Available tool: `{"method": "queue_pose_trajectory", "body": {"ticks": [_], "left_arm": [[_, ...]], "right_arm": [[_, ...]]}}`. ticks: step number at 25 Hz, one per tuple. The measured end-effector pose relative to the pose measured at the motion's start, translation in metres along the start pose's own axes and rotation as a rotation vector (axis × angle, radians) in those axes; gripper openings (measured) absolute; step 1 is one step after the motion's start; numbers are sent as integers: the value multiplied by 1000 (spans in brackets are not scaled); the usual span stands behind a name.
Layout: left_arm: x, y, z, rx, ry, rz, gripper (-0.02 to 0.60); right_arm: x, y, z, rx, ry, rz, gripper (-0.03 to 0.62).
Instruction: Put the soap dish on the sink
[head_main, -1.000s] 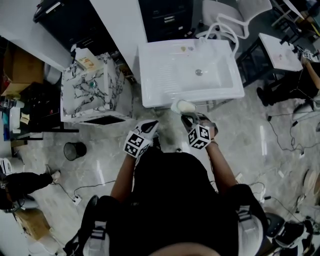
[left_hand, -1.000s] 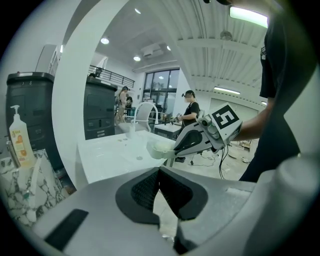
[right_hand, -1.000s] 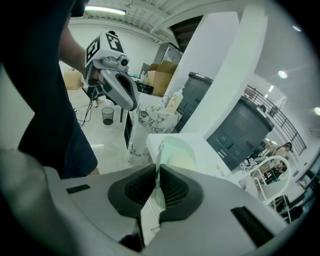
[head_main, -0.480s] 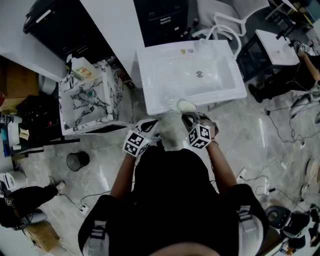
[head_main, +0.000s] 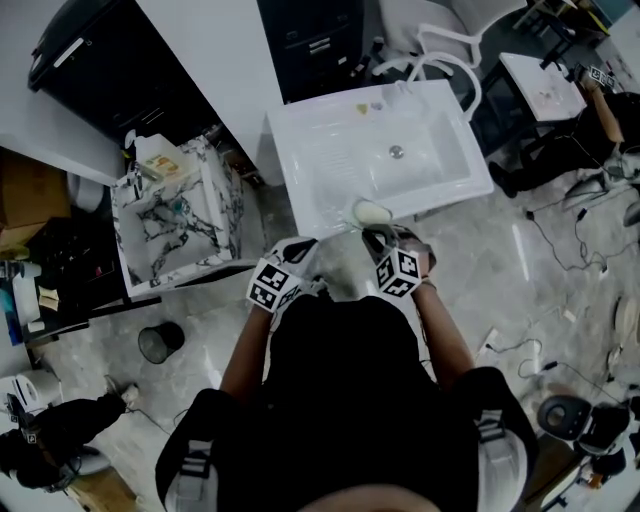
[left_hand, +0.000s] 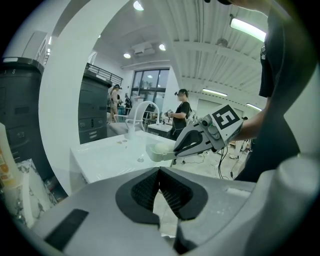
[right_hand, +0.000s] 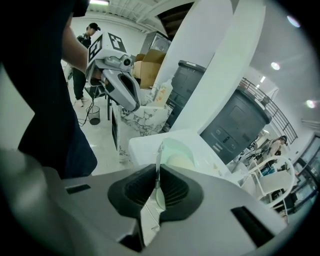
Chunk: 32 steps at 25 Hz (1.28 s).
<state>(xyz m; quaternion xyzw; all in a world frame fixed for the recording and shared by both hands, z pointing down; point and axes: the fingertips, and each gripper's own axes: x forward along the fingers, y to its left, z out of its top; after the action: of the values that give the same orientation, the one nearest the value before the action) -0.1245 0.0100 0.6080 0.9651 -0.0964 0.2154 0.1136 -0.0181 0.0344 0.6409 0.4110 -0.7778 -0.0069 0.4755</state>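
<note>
My right gripper (right_hand: 156, 185) is pinched tight on the thin rim of the soap dish (right_hand: 172, 145); my left gripper (left_hand: 160, 182) is closed on nothing. I judge the dish light, stiff and slick. The soap bar (right_hand: 178, 161) looks loose, so the rim hold needs keeping level over the sink (head_main: 290, 170).

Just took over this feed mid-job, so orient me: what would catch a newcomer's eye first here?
The white sink fills the upper middle of the head view, with the pale green soap dish at its near rim, its edge pinched in the shut jaws of the right gripper. The left gripper hangs just left of it, jaws together on nothing. A marble-patterned cabinet stands left of the sink.
</note>
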Motion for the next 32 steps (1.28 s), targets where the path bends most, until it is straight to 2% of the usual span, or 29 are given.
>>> {"method": "queue_pose_trajectory", "body": {"ticks": [9,22,32], "left_arm": [[-10,31,-1,2,5,-15,0],[-17,48,2,21,1,-34,0],[-19,55,-4,-12,9,-2,0]], "right_arm": [[22,-4,17,15,13,-17,15],[35,-4,25,16,30,-31,15],[44,-9,28,-5,22,1,15]]}}
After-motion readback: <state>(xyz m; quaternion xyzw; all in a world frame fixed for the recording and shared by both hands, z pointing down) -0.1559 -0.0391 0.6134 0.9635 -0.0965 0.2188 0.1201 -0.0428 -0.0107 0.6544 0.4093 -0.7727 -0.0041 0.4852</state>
